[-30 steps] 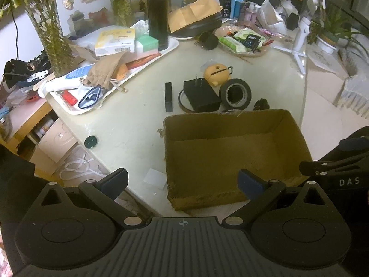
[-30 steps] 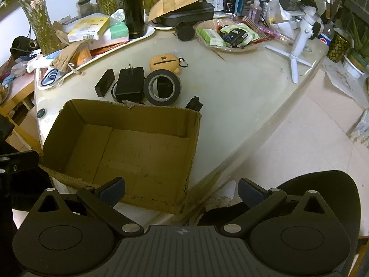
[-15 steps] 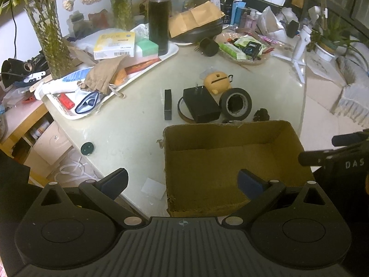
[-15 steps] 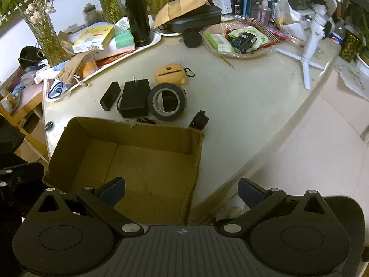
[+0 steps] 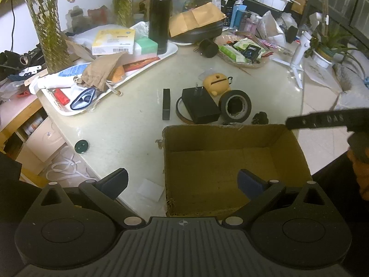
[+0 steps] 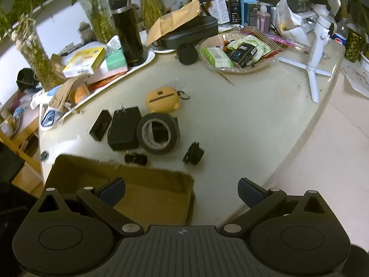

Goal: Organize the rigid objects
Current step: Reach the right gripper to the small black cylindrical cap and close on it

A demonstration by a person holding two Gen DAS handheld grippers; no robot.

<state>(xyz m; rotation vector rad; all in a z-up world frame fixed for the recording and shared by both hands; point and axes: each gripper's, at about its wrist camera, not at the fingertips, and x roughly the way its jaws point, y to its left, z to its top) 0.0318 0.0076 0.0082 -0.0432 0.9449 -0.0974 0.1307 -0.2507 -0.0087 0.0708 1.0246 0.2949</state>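
Note:
An empty cardboard box (image 5: 230, 161) (image 6: 147, 189) sits at the near edge of the pale table. Just beyond it lie a flat black bar (image 5: 166, 103) (image 6: 100, 124), a black plug adapter (image 5: 200, 105) (image 6: 124, 128), a roll of black tape (image 5: 235, 106) (image 6: 158, 132), a yellow case (image 5: 216, 83) (image 6: 161, 99) and two small black clips (image 6: 193, 154) (image 6: 136, 158). My left gripper (image 5: 183, 181) is open over the box's near left corner. My right gripper (image 6: 182, 190) is open above the box's right wall, holding nothing.
A white tray (image 5: 147, 67) of boxes, a cloth pouch and a tall black flask (image 5: 159, 13) fills the back left. A wicker dish of packets (image 6: 233, 53) and a white tripod (image 6: 316, 53) stand at the back right. A small dark cap (image 5: 81, 146) lies near the left edge.
Both grippers have moved forward toward the objects; the right one has advanced most and now sits over the box's right wall. Nothing on the table has moved.

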